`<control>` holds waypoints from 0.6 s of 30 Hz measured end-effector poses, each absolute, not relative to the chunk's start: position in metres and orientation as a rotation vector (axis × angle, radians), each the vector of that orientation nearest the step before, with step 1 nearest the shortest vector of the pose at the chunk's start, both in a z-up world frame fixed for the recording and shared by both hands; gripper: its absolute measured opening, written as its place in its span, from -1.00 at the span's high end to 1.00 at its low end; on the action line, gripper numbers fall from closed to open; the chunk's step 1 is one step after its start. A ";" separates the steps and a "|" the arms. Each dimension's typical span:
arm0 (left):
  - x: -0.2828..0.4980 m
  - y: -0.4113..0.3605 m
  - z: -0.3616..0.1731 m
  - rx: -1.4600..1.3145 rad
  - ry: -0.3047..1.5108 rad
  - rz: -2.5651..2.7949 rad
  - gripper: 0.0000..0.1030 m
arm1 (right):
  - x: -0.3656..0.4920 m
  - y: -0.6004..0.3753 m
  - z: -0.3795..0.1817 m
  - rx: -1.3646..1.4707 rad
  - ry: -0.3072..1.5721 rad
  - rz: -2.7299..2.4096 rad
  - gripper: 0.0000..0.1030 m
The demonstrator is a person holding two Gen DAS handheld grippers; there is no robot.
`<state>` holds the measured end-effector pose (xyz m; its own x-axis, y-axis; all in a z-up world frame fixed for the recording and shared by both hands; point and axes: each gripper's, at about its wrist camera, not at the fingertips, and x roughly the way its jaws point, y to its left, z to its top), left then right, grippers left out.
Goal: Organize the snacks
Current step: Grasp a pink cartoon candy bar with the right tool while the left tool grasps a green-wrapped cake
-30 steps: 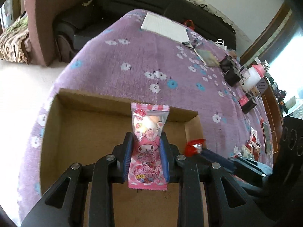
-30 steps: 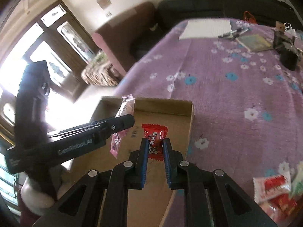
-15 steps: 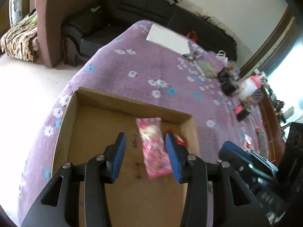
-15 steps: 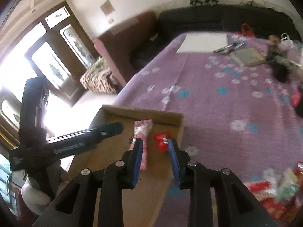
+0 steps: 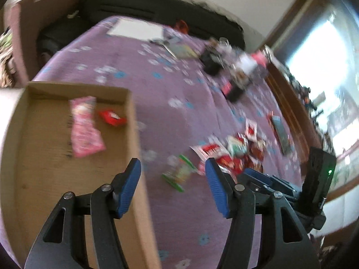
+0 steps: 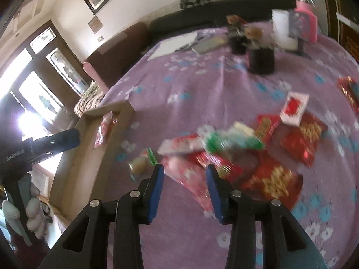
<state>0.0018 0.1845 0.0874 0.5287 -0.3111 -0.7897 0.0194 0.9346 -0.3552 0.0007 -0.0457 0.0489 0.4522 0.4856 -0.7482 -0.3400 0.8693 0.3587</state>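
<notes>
1. At the left edge of the purple flowered cloth sits the shallow cardboard box, its low walls open at the top.
2. Inside, near the box's far right corner, a pink snack packet lies flat with a small red candy just beside it.
3. The left gripper hangs over the box's right wall and the bare cloth beyond; its jaws have just been opening and stand apart with nothing between them.
4. Right of the box runs a strip of open cloth, then the loose pile of snack packets.
5. The right gripper is above that pile's near edge, jaws just opened partway, gripping nothing.
</notes>
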 end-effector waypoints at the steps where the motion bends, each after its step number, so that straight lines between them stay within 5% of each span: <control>1: 0.005 0.174 0.084 -0.302 1.009 -0.216 -0.13 | 0.000 -0.047 0.046 0.163 0.982 0.524 0.19; 15: 0.033 0.123 0.035 0.062 1.105 -0.144 -0.14 | 0.004 0.001 0.023 -0.097 0.956 0.531 0.19; 18: 0.032 0.117 0.033 0.152 1.092 -0.137 -0.11 | 0.002 0.000 0.022 -0.121 0.967 0.520 0.38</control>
